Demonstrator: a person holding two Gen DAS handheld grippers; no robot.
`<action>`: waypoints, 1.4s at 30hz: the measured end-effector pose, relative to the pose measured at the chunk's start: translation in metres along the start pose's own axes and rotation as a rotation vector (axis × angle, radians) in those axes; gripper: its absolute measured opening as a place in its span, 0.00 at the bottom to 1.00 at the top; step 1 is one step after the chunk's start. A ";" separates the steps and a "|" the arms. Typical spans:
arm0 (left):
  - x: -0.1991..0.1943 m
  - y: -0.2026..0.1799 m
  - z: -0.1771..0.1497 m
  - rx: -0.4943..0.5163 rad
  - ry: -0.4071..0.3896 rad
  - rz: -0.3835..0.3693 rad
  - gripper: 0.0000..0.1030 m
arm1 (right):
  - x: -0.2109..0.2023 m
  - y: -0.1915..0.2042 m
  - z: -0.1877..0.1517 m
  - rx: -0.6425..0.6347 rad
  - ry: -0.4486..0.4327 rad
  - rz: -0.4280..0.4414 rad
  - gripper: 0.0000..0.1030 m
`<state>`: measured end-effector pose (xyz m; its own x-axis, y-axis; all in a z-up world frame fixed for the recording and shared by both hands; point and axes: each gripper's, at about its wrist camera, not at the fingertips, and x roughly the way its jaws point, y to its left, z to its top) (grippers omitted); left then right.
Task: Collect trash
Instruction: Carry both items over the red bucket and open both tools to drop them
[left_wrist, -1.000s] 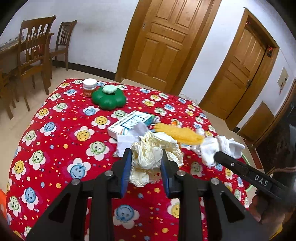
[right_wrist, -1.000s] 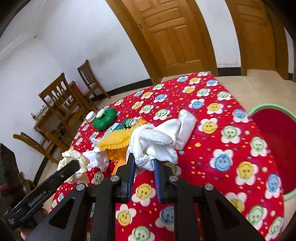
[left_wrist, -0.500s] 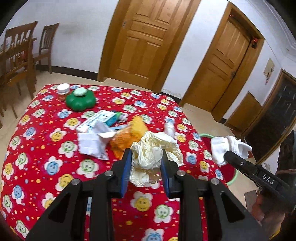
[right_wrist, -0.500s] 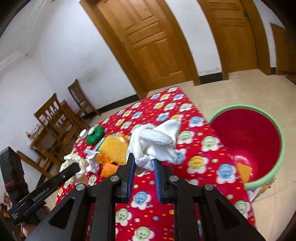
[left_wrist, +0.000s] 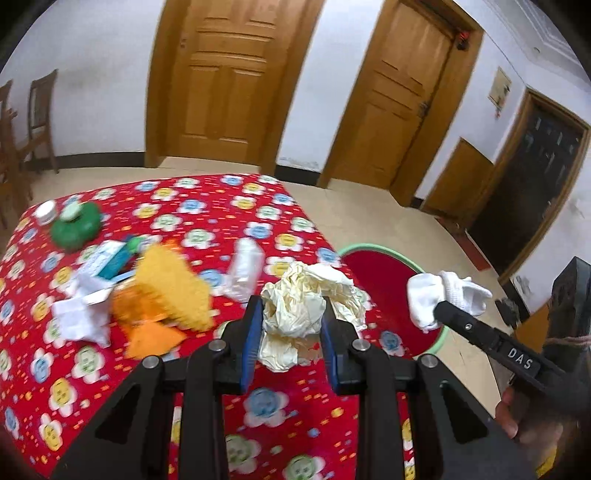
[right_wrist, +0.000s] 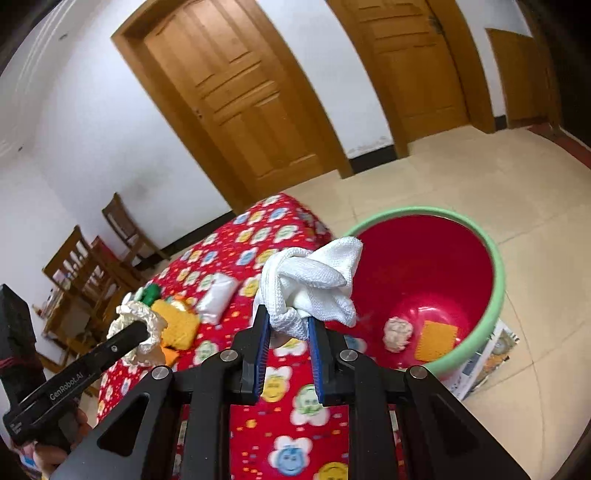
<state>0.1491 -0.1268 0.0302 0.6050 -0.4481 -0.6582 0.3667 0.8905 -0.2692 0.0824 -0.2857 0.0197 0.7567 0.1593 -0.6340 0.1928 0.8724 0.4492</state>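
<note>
Clamping a crumpled cream paper wad (left_wrist: 295, 314), the left hand-held gripper (left_wrist: 291, 332) hangs above the bench (left_wrist: 166, 387); the right hand-held gripper (right_wrist: 286, 334) pinches a white cloth (right_wrist: 310, 284) beside the red bin (right_wrist: 498, 280).

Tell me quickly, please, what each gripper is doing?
Left gripper: shut on crumpled cream paper wad.
Right gripper: shut on white woven cloth.

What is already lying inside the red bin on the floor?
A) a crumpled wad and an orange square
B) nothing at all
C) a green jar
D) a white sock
A: the right wrist view shows a crumpled wad and an orange square at the bottom of the red bin.
</note>
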 end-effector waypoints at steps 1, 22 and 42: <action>0.005 -0.006 0.002 0.010 0.006 -0.007 0.28 | 0.001 -0.005 0.001 0.009 0.000 -0.007 0.20; 0.128 -0.104 0.021 0.176 0.174 -0.099 0.33 | 0.036 -0.100 0.009 0.136 0.050 -0.123 0.26; 0.128 -0.117 0.022 0.173 0.172 -0.085 0.47 | 0.042 -0.124 0.009 0.191 0.056 -0.096 0.41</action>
<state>0.1992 -0.2904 -0.0068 0.4430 -0.4876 -0.7523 0.5354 0.8170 -0.2142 0.0955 -0.3910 -0.0568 0.6940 0.1096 -0.7116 0.3817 0.7820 0.4928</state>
